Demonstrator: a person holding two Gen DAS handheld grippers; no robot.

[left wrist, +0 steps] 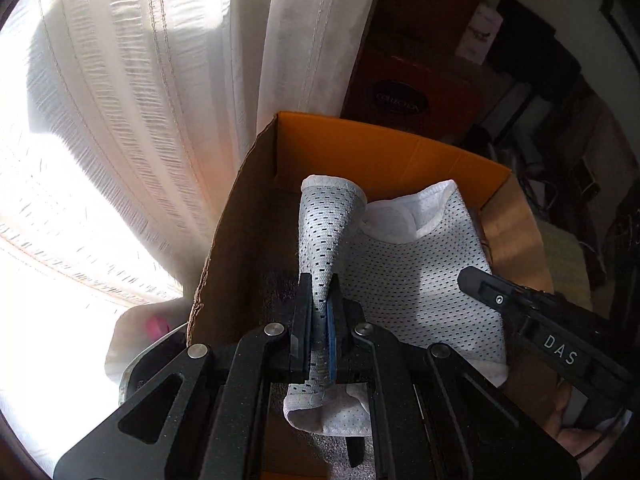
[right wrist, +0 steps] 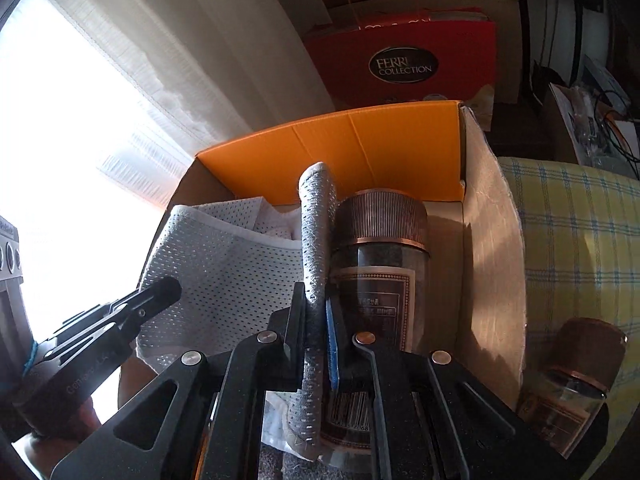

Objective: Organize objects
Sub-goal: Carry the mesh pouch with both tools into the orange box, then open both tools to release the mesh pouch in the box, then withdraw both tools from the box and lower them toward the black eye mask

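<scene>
Two grippers share our view over an open box [left wrist: 380, 148] at frame centre. Inside it lies a white mesh garment [left wrist: 420, 280], with a jar [right wrist: 380, 280] at its right. Our left gripper [left wrist: 320, 316] pinches one fold of that garment; our right gripper [right wrist: 316, 320] pinches another.

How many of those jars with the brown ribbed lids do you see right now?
2. One jar stands inside the cardboard box, right beside the mesh garment. The other jar lies outside, on the checked cloth. The garment may hide more.
</scene>
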